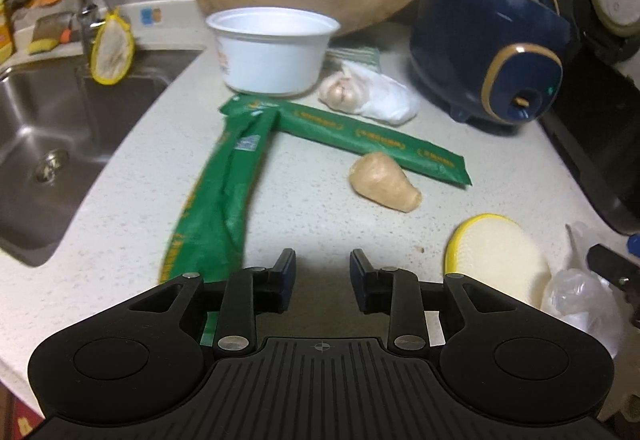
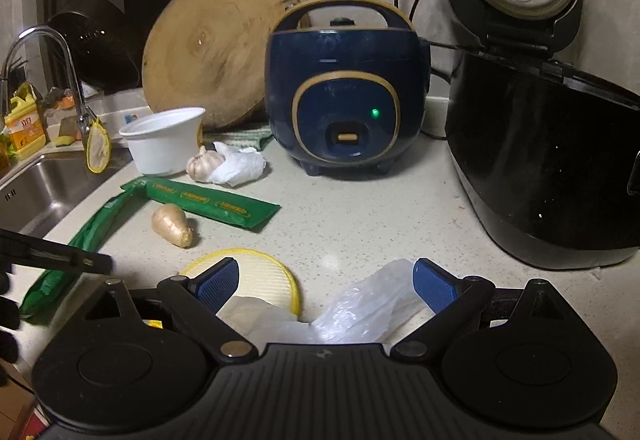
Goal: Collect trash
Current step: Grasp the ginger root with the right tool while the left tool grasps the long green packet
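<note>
Green wrappers (image 1: 224,175) lie crossed on the counter (image 1: 312,224) by the sink (image 1: 44,143); my left gripper (image 1: 322,264) hovers open and empty beside one, my right gripper (image 2: 326,282) spread wide over a plastic bag (image 2: 368,304), ready for trash.

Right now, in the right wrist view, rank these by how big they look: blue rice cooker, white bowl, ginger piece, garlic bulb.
1. Blue rice cooker
2. White bowl
3. Ginger piece and garlic bulb: they look alike, and the ginger lies nearer the camera, so unranked.
</note>
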The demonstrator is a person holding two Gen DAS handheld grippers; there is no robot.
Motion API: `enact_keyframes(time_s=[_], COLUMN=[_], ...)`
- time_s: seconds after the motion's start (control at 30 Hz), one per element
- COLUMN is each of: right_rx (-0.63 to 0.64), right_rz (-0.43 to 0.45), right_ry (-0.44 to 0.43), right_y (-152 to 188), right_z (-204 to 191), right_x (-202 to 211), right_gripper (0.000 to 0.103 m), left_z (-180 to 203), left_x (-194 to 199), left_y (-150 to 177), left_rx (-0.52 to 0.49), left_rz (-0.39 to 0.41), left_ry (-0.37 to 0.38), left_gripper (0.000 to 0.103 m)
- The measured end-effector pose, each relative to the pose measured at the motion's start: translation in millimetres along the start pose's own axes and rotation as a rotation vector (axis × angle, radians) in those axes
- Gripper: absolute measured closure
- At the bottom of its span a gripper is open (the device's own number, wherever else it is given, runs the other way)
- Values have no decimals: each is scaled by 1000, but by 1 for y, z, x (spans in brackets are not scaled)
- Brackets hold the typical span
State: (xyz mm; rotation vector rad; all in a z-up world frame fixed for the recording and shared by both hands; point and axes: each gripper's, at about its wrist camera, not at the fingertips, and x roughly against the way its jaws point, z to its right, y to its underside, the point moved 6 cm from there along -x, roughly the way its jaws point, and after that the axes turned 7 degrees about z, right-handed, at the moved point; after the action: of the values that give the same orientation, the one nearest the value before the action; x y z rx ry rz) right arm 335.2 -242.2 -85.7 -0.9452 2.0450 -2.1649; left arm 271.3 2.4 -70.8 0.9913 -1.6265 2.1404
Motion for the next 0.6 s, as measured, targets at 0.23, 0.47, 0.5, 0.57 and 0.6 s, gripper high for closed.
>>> enact_keyframes(time_s=[0.23,0.47,0.5,0.57,0.6], right_rx=[42,90,92,89,84], right_rz=[21,49,54,56,56], right_ry=[-40,-95,-97,-99,-101], right_y=[-12,-20,-22,-25,-27], right_z=[-16,-37,-38,-39,-39], right_x=[-6,-6,-6,-7,-9], right_gripper=[8,8,8,8,8], left_z=[-22,-40,-40,-39,-40], left_x=[20,-30,-31,-33,-33], left_y=[-25,-16,-14,-12,-13], left_rx=[-122,-160,-167,-167,-157], left_rz=[94,-73,-77,-80,-79], left_ry=[-123,-152,-147,-139,-132], left_gripper=[70,67,65,58,57])
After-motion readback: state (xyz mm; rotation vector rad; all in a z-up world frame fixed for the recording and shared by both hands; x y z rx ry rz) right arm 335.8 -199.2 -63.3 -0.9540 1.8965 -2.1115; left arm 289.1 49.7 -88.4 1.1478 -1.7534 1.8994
